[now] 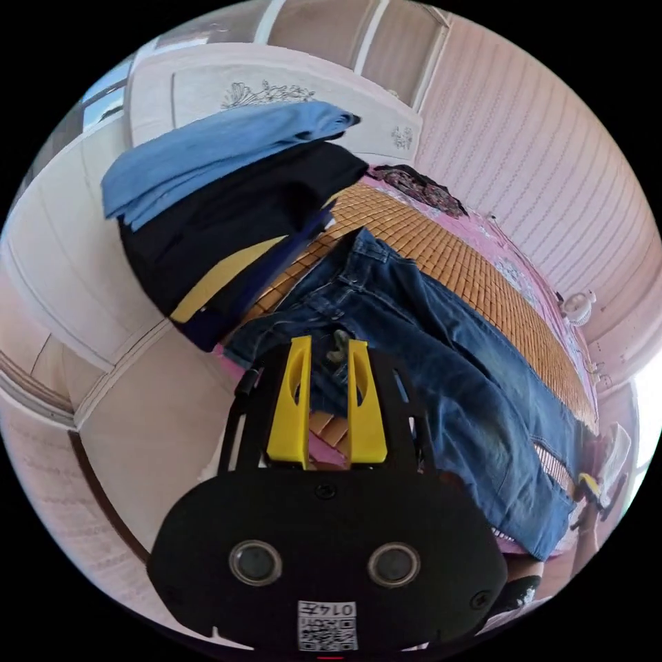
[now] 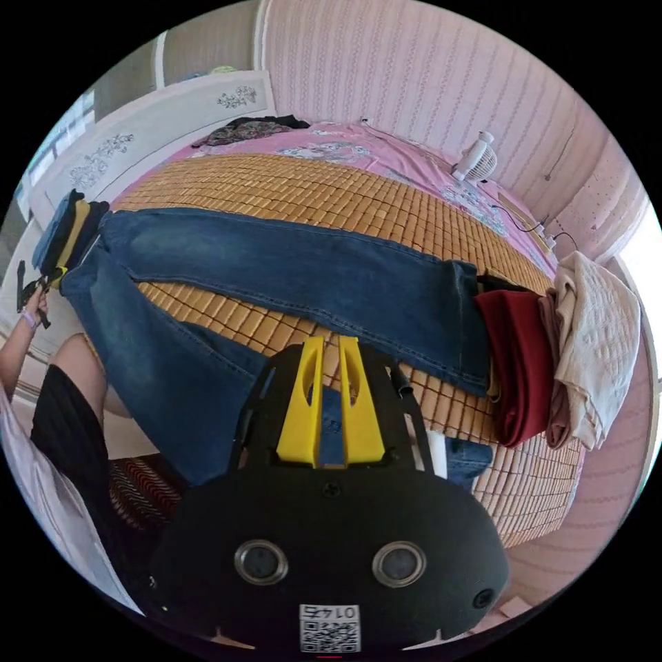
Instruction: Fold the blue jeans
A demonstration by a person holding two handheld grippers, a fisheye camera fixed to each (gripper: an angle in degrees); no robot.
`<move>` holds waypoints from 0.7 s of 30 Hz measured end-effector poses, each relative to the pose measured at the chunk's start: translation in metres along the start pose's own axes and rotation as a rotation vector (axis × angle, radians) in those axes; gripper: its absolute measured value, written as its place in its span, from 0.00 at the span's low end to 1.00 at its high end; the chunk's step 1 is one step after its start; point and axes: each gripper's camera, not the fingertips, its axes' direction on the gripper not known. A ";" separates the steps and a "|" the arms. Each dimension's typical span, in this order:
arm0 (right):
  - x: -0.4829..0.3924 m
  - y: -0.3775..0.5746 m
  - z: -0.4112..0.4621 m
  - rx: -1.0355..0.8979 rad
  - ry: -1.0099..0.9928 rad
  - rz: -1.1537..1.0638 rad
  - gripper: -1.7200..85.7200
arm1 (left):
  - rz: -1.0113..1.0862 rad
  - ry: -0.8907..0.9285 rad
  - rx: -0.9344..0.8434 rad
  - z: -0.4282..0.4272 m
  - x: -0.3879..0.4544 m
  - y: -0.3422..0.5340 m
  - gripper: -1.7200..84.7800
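Bamboo mat [image 2: 310, 179] covers most of the bed, over a pink floral sheet [image 2: 358, 148]; white headboard [image 1: 289, 83] with flower motif at one end, dark patterned cloth [image 2: 241, 127] bunched just beside it. Folded stack [image 1: 227, 200] at mat corner: light blue on top, then black, yellow, navy. At the opposite end, folded red cloth [image 2: 514, 352] touching a cream quilted cloth [image 2: 593, 331]; small white fan [image 2: 477, 157] near the striped pink wall [image 2: 414, 76]
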 end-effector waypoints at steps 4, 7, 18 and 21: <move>-0.116 0.006 0.010 -0.058 -0.289 -0.231 0.11 | -0.139 0.088 0.047 0.005 -0.054 0.040 0.13; -0.195 0.005 0.020 -0.065 -0.338 -0.415 0.14 | -0.210 0.113 0.108 0.003 -0.079 0.059 0.13; -0.315 -0.027 0.062 -0.095 -0.206 -0.721 0.08 | -0.396 0.126 -0.007 0.050 -0.177 0.104 0.15; -0.305 -0.036 0.053 -0.132 -0.280 -0.739 0.03 | -0.367 0.202 0.055 0.048 -0.203 0.111 0.05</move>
